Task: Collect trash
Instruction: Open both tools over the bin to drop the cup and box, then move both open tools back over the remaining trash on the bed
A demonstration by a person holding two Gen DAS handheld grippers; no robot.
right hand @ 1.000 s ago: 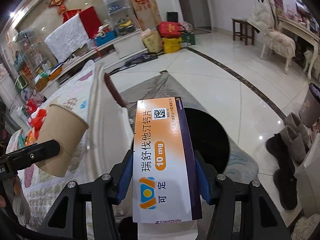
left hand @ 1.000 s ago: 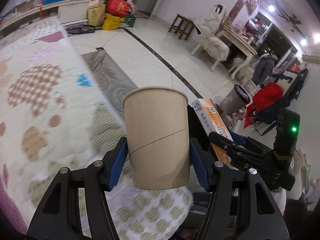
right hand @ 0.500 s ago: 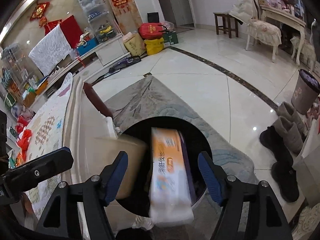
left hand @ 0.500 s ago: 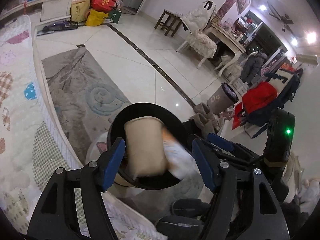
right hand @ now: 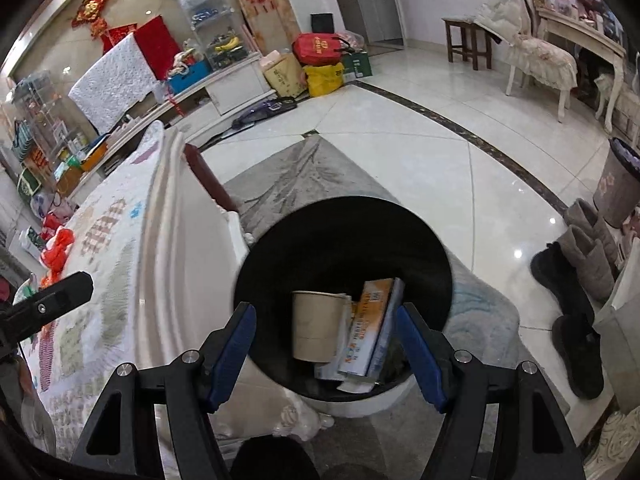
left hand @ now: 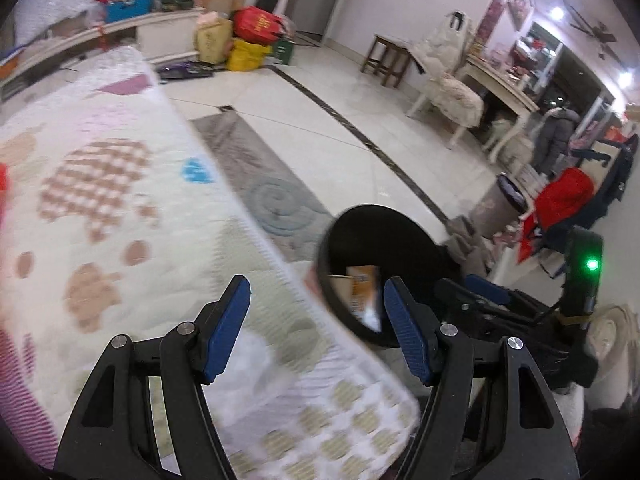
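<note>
A black-lined round bin [right hand: 436,272] stands on the floor beside the bed. Inside it lie a brown paper cup [right hand: 316,330] and an orange-and-white medicine box [right hand: 370,328], leaning side by side. My right gripper [right hand: 326,354] hangs open right above the bin, nothing between its blue pads. My left gripper [left hand: 316,328] is open and empty over the edge of the patterned quilt [left hand: 104,216], with the bin [left hand: 384,232] just to its right and the orange box [left hand: 362,292] showing inside.
A grey rug [right hand: 304,176] lies under the bin. Boots [right hand: 580,280] and a second small bin [right hand: 620,184] stand to the right. Bags [right hand: 320,60] pile up at the far wall, a chair [right hand: 540,64] and stool at the back right. Red trash [right hand: 58,250] lies on the quilt.
Both grippers let go: the paper cup and the medicine box dropped into the bin and now rest there. The left gripper swung back over the quilt; the right stayed above the bin.
</note>
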